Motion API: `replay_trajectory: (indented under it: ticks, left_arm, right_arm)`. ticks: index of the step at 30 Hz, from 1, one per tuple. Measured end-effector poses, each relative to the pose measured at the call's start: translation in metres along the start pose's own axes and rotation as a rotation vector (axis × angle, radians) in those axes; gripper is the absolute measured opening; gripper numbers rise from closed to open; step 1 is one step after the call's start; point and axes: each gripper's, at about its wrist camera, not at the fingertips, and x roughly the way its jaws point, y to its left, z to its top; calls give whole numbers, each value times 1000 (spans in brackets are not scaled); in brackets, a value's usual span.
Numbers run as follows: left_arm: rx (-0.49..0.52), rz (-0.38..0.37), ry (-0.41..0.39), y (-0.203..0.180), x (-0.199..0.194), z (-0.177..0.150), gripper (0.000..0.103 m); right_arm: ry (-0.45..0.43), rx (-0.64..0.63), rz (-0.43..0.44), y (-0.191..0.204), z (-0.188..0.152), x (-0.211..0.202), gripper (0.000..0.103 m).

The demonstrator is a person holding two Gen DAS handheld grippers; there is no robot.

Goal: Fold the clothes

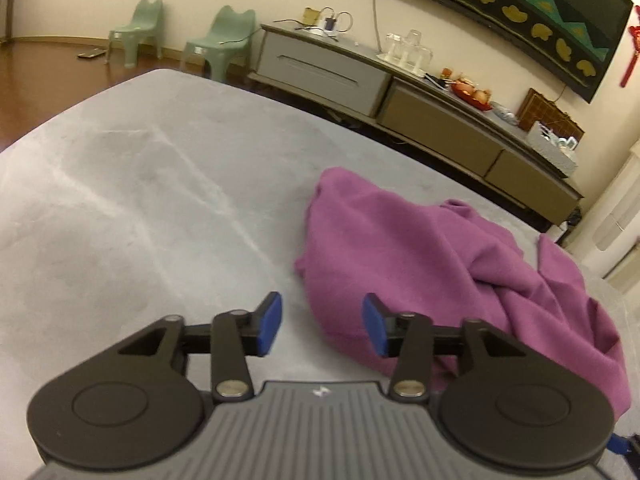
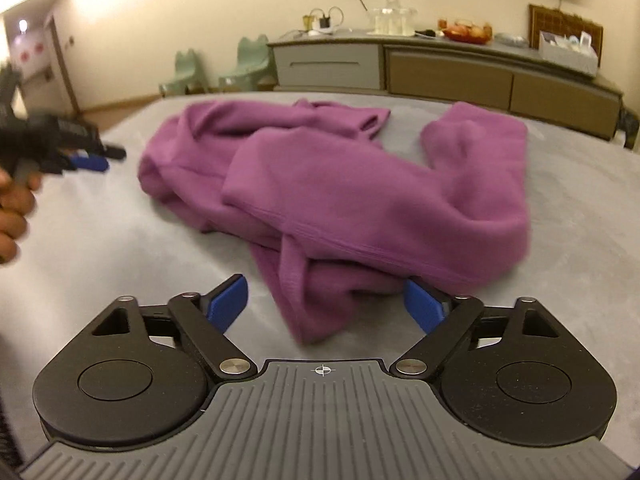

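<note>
Right gripper (image 2: 326,306) is spread wide with a bunched bit of the purple sweatshirt (image 2: 340,184) lying between its blue pads, nothing pinched. Left gripper (image 1: 322,324) is parted too, empty, just beside the garment's edge. Sweatshirt sits crumpled on the grey table (image 1: 140,200).

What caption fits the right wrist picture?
Open right gripper reaching a crumpled purple garment on a grey table.
</note>
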Motion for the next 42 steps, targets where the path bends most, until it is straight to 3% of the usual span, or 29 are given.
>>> replay_trajectory:
  ticks: [2, 4, 5, 7, 8, 12, 15, 17, 18, 19, 20, 21, 22, 23, 24, 26, 27, 28, 29, 31, 33, 35, 39, 42]
  left_arm:
    - [58, 7, -1, -10, 8, 1, 65]
    - [123, 16, 0, -21, 17, 1, 65]
    - [155, 21, 0, -27, 21, 1, 63]
    - [220, 30, 1, -38, 30, 1, 16]
    - [252, 35, 1, -44, 35, 1, 3]
    - [114, -131, -204, -38, -41, 30, 0]
    - [124, -106, -343, -32, -93, 37, 0]
    - [111, -77, -239, -23, -75, 29, 1]
    - [101, -63, -167, -17, -61, 24, 2]
    - [91, -49, -95, -12, -47, 19, 2]
    - [81, -35, -23, -6, -32, 14, 3]
    - [69, -62, 14, -4, -28, 9, 9]
    - [56, -112, 33, -4, -30, 4, 13]
    - [64, -142, 43, -7, -34, -4, 25]
    - [84, -163, 47, -12, -39, -13, 41]
    - [124, -203, 56, -23, -48, -30, 57]
    - [144, -224, 61, -28, -53, -39, 58]
    - [172, -242, 81, -33, -56, -52, 58]
    - [192, -258, 102, -39, -59, -66, 58]
    - [196, -290, 120, -45, -66, -93, 61]
    - [176, -327, 129, -47, -76, -116, 79]
    - [197, -350, 146, -57, -77, -132, 89]
    - [278, -373, 171, -84, -75, -160, 89]
    - [411, -304, 132, -111, -67, -179, 87]
  right_arm:
    - [5, -3, -42, 6, 3, 14, 59]
    - [9, -11, -79, 3, 4, 23, 17]
    - [10, -17, -99, 0, 4, 27, 9]
    - [-53, -84, -162, -7, 22, 3, 6]
    - [-88, -121, -195, -11, 32, -10, 5]
    - [-225, -419, -428, -6, 74, -82, 3]
    - [-257, -629, -585, 12, 95, -133, 2]
    - [-236, -660, -668, 7, 102, -150, 4]
    - [-188, -624, -677, -6, 104, -146, 18]
    - [-122, -572, -669, -25, 100, -134, 49]
    - [-53, -517, -656, -45, 95, -121, 64]
    - [-31, -442, -655, -64, 85, -113, 71]
    - [-46, -348, -653, -76, 68, -113, 70]
    - [-68, -252, -647, -87, 50, -116, 70]
    - [-89, -155, -641, -97, 31, -118, 74]
    - [-132, 48, -604, -117, -9, -126, 86]
    - [-97, 116, -571, -123, -17, -126, 84]
    - [-47, 173, -539, -128, -22, -125, 76]
    - [-70, 175, -525, -129, -21, -129, 76]
    - [-156, 149, -505, -128, -17, -140, 98]
    - [-161, 158, -540, -132, -16, -142, 97]
    - [-148, 192, -518, -138, -13, -139, 96]
    - [-171, 226, -463, -141, -5, -142, 96]
    - [-160, 241, -461, -142, -17, -143, 97]
